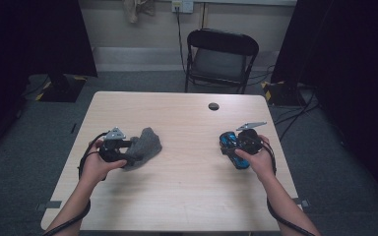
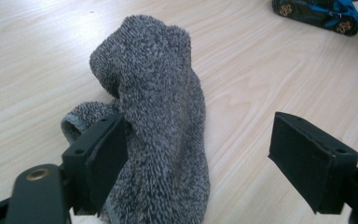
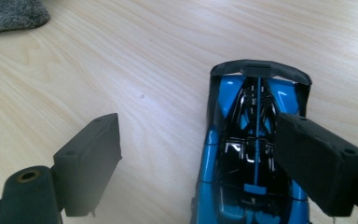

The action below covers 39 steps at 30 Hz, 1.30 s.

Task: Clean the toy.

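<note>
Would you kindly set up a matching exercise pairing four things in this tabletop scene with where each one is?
Things:
1. grey sock
2. blue toy car
3. folding chair
4. small dark hole

Places:
A. on the floor beyond the table's far edge
B. in the tabletop, near its far edge
C. lying between the left gripper's open jaws
D. on the table by the right gripper, under one of its jaws

Pairs: 1-C, 2-D, 3-A, 4-B
</note>
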Available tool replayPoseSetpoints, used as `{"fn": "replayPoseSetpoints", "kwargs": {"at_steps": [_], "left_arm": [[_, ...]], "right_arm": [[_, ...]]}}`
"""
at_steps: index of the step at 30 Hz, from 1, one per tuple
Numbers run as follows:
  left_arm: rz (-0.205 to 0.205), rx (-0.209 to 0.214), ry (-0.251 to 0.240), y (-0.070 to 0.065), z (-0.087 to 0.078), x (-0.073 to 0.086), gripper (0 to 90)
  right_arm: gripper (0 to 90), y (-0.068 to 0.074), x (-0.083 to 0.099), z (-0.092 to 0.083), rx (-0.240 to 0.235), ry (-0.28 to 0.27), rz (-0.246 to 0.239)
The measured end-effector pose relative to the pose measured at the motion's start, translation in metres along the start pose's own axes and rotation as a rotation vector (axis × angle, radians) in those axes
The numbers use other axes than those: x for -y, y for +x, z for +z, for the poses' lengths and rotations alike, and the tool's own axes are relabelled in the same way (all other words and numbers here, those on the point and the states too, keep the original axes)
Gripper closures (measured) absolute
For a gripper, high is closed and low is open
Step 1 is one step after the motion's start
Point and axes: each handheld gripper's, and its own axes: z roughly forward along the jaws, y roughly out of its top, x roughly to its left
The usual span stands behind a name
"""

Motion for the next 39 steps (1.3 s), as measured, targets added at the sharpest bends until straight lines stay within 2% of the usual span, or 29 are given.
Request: {"fn": "replayPoseSetpoints", "kwargs": {"at_steps": [8, 10, 12, 18, 23, 39], "left_arm": [[-0.007, 0.026, -0.011, -0.006, -0.003, 0.008, 16.6], [-0.006, 0.028, -0.013, -0.008, -0.004, 0.010, 16.5], [-0.007, 0.038, -0.014, -0.009, -0.006, 0.011, 16.5], [0.010, 0.034, -0.015, -0.013, -0.011, 0.015, 16.5], [0.018, 0.033, -0.016, -0.015, -0.014, 0.015, 16.2], [0.045, 0.080, -0.005, -0.028, -0.017, 0.026, 16.3]], "right_arm": [[14.7, 0.006, 0.007, -0.001, -0.032, -0.010, -0.004], [14.6, 0.010, 0.010, -0.002, -0.056, -0.005, -0.009], [14.6, 0.011, 0.011, -0.003, -0.053, -0.004, -0.017], [14.6, 0.019, 0.016, -0.008, -0.063, 0.000, -0.047], [14.5, 0.023, 0.019, -0.010, -0.077, -0.007, -0.052], [14.6, 0.042, 0.031, -0.012, -0.134, -0.003, -0.090]]}}
